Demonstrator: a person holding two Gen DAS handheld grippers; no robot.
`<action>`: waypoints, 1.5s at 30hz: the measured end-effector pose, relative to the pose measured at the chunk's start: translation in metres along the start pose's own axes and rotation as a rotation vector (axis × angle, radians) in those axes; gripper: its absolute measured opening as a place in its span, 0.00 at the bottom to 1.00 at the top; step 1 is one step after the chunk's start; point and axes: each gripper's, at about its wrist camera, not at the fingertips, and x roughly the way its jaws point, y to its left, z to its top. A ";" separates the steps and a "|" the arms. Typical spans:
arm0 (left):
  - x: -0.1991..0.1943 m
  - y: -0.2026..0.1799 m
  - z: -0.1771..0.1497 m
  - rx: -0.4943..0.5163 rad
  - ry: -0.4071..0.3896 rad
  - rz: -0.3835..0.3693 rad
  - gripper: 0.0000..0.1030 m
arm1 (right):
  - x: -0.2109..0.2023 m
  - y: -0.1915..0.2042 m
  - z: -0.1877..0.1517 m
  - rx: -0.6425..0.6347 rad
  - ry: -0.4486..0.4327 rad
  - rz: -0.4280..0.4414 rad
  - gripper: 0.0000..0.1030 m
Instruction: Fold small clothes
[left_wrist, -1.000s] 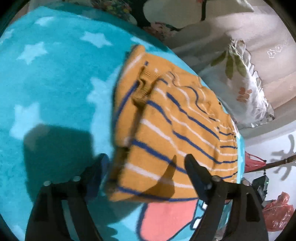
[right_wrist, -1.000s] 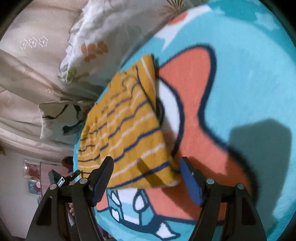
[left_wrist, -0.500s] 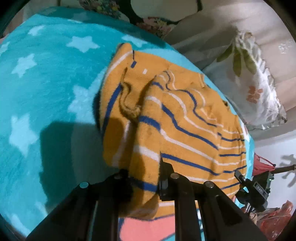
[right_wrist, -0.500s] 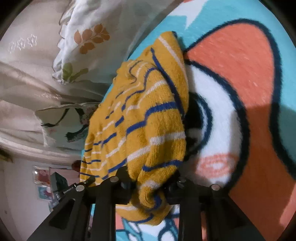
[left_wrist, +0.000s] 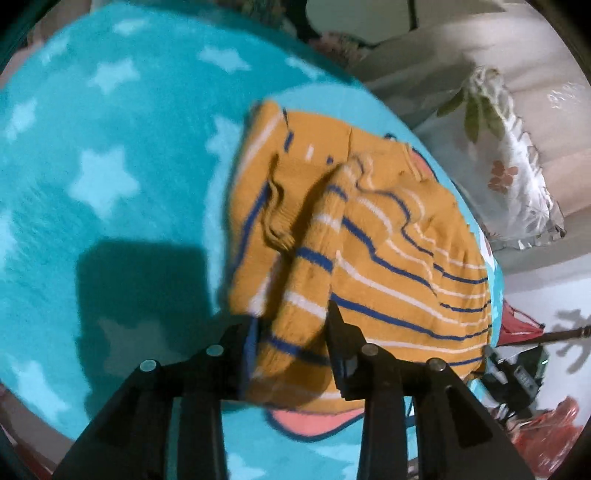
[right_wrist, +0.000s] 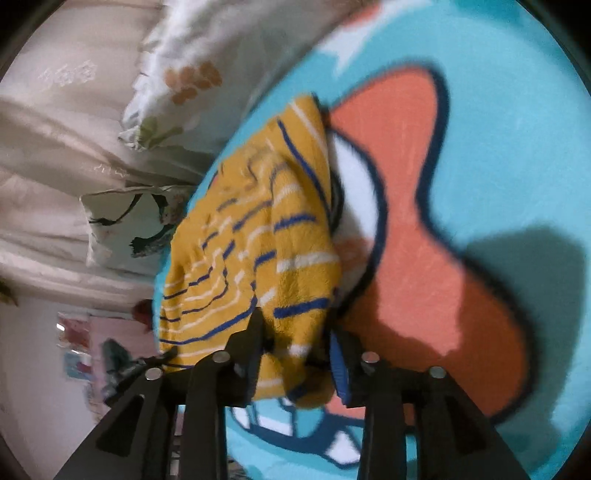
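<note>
Item: mustard-yellow knitted garment with navy and white stripes (left_wrist: 399, 251) — small, lying on a turquoise plush blanket with pale stars and an orange-and-white cartoon figure (left_wrist: 110, 177), which covers a bed. The near edge of the garment is raised off the blanket at two corners; the far part still rests on the pile, with a ribbed cuff or hem folded over near its far left corner.

Left gripper (left_wrist: 291, 354): black, two-fingered. Its jaws are opening, yet a bunched fold of the garment's near left corner sits between them and both pads press against the knit.

Right gripper (right_wrist: 299, 350): black with a blue pad on its right finger. Its jaws are opening as well — the near right corner of the garment hangs gathered between them, touching both sides.

Surroundings: a white pillow printed with orange and green leaves (right_wrist: 192, 74) beyond the far edge of the blanket, a second white pillow with dark markings (right_wrist: 125, 225) beside it, cream bedding with a faint embroidered motif behind.

Writing: no brand, label or legible text can be made out on the garment or blanket; both views are motion-blurred.
</note>
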 end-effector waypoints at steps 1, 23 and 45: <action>-0.008 0.001 0.001 0.013 -0.018 0.025 0.34 | -0.012 0.003 0.004 -0.023 -0.032 -0.023 0.39; 0.072 -0.063 0.084 0.259 -0.148 0.314 0.63 | 0.137 0.102 0.080 -0.293 0.021 -0.195 0.38; 0.004 -0.056 0.002 0.083 -0.283 0.478 0.67 | 0.064 0.106 0.070 -0.262 -0.102 -0.139 0.58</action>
